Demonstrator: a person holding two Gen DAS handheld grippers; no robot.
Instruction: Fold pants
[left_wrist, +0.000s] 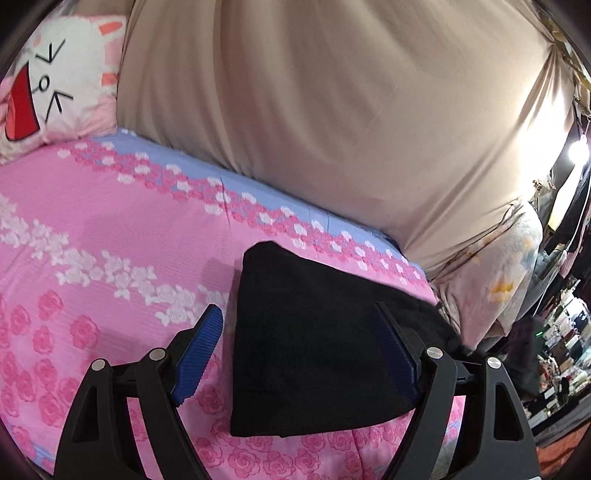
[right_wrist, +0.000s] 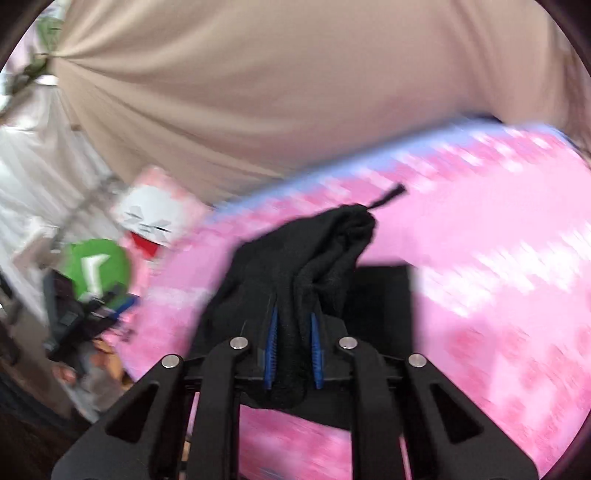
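Black pants (left_wrist: 314, 350) lie partly folded on the pink flowered bed sheet (left_wrist: 92, 240). My left gripper (left_wrist: 299, 325) is open above them, its blue pads (left_wrist: 201, 347) astride the fabric, left pad over the sheet. In the blurred right wrist view my right gripper (right_wrist: 293, 328) is shut on a bunched part of the pants (right_wrist: 325, 251), lifted above the bed sheet (right_wrist: 498, 240). A drawstring end (right_wrist: 388, 197) sticks out of the bunch. A flat part of the pants (right_wrist: 384, 291) lies below.
A beige curtain (left_wrist: 332, 110) hangs behind the bed. A cat-face cushion (left_wrist: 55, 85) sits at the bed's head, also in the right wrist view (right_wrist: 155, 214). A flowered blanket (left_wrist: 506, 273) lies at the bed's right end. A green round item (right_wrist: 98, 269) sits beside the bed.
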